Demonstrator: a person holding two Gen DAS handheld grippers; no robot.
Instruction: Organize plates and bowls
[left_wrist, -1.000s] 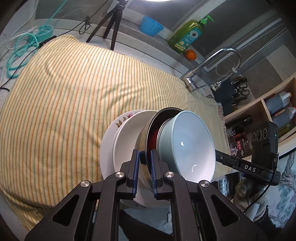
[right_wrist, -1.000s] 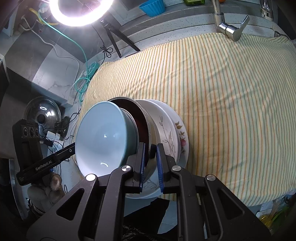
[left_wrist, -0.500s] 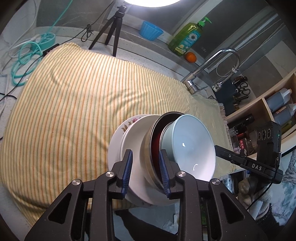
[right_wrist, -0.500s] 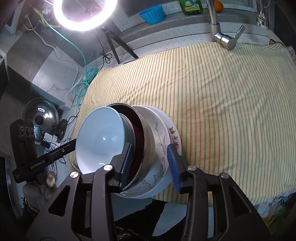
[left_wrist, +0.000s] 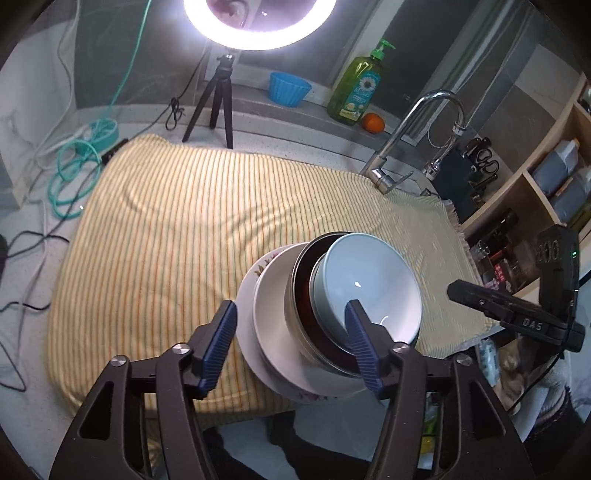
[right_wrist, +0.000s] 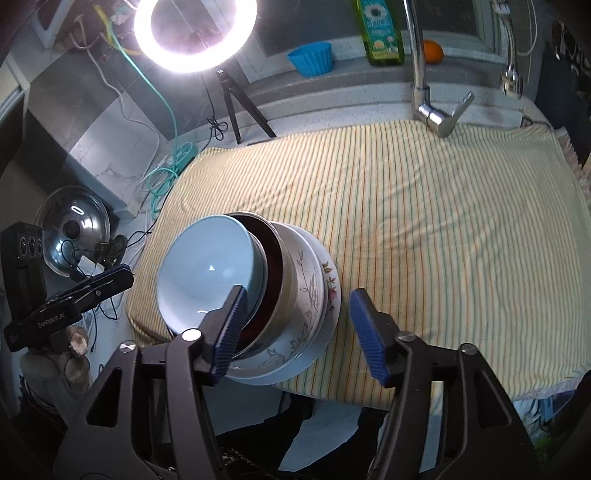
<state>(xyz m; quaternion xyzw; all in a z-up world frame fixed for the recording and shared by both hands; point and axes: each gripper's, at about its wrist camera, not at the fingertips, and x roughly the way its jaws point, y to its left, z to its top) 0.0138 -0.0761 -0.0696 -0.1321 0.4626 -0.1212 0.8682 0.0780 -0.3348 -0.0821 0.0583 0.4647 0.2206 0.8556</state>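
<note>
A nested stack sits at the near edge of the striped yellow cloth (left_wrist: 177, 236): a floral plate (left_wrist: 245, 328) at the bottom, a white plate (left_wrist: 269, 314), a steel bowl with a dark red inside (left_wrist: 301, 291), and a pale blue bowl (left_wrist: 369, 284) on top. The same stack shows in the right wrist view: the blue bowl (right_wrist: 207, 266), the steel bowl (right_wrist: 273, 273), the floral plate (right_wrist: 330, 291). My left gripper (left_wrist: 291, 341) is open and empty, its jaws standing wide on either side of the stack. My right gripper (right_wrist: 295, 328) is open and empty in the same way.
A chrome faucet (left_wrist: 402, 140) stands at the back right of the cloth. A ring light on a tripod (left_wrist: 218, 107), a blue cup (left_wrist: 290, 88), a green soap bottle (left_wrist: 354, 88) and an orange (left_wrist: 373, 122) line the back ledge. Cables (left_wrist: 70, 170) lie to the left. Shelves (left_wrist: 546, 192) stand on the right.
Both grippers were shut on the rim of the stack one second ago. Both have opened wide and drawn back a little. The stack now rests on the cloth.
</note>
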